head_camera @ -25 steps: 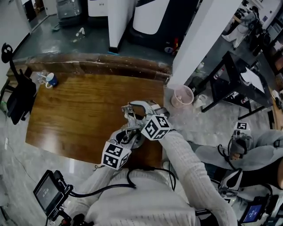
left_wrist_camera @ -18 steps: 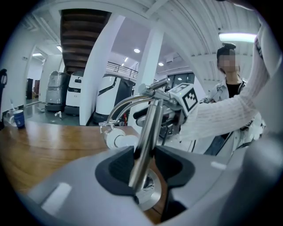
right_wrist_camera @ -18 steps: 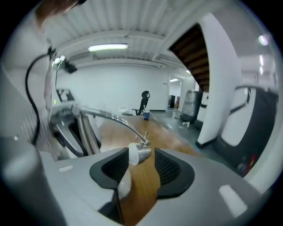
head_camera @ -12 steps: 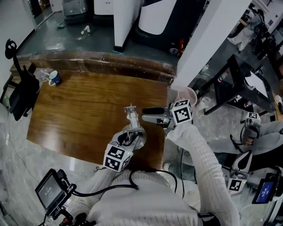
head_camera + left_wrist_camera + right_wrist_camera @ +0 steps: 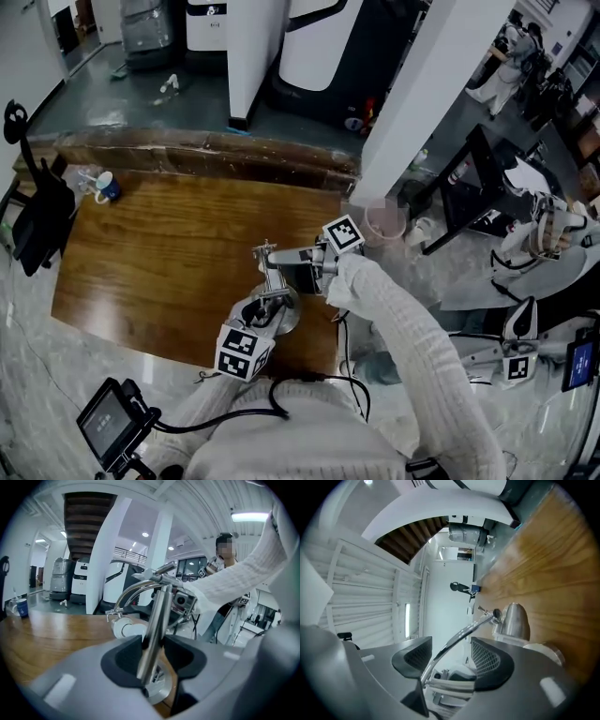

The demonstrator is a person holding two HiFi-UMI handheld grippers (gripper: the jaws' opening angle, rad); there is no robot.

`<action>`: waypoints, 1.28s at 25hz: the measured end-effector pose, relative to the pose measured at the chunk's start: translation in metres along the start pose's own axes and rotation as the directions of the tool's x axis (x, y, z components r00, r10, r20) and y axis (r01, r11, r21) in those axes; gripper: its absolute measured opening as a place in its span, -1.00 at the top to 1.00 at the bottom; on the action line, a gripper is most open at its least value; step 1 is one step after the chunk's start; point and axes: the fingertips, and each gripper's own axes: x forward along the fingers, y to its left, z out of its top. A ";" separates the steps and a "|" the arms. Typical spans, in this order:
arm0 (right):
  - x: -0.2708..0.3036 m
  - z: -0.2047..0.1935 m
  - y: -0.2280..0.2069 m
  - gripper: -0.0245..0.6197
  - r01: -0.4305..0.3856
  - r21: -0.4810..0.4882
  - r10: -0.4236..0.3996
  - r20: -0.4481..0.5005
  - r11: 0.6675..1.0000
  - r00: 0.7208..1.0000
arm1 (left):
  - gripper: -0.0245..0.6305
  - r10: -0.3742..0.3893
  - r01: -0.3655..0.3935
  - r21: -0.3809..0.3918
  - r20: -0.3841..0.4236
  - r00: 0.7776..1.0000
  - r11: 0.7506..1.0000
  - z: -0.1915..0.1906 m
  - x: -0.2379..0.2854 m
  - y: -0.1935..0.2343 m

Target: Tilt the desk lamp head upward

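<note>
Head view shows the desk lamp [image 5: 269,274] standing near the front edge of the wooden table [image 5: 159,253], with a mug [image 5: 108,186] well apart at the far left corner. The left gripper [image 5: 267,307] sits low by the lamp's base as before, and the left gripper view shows its pads clamped on the upright pole [image 5: 157,620]. The right gripper [image 5: 286,258], which stood off to the lamp's right half a second ago, is now back at the top of the lamp and rolled over. Its jaws have just been opening. In the right gripper view the curved neck [image 5: 459,637] runs between the pads with a gap on each side, and the metal lamp head [image 5: 513,620] hangs beyond them over the wood.
</note>
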 end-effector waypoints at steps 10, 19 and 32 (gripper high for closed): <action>0.018 0.017 -0.015 0.38 0.045 0.045 -0.043 -0.051 0.998 0.998 | 0.48 -0.018 0.018 -0.002 0.000 1.000 1.000 0.000 0.002 0.001; 0.024 0.027 0.028 0.37 0.043 -0.314 -0.064 -0.057 0.949 0.996 | 0.45 -0.014 0.014 -0.043 -0.011 1.000 0.999 -0.001 0.003 0.001; 0.031 -0.005 0.141 0.33 0.096 -0.983 -0.201 0.063 0.158 0.978 | 0.40 -0.064 0.060 -0.114 -0.029 0.998 0.992 -0.001 0.003 0.001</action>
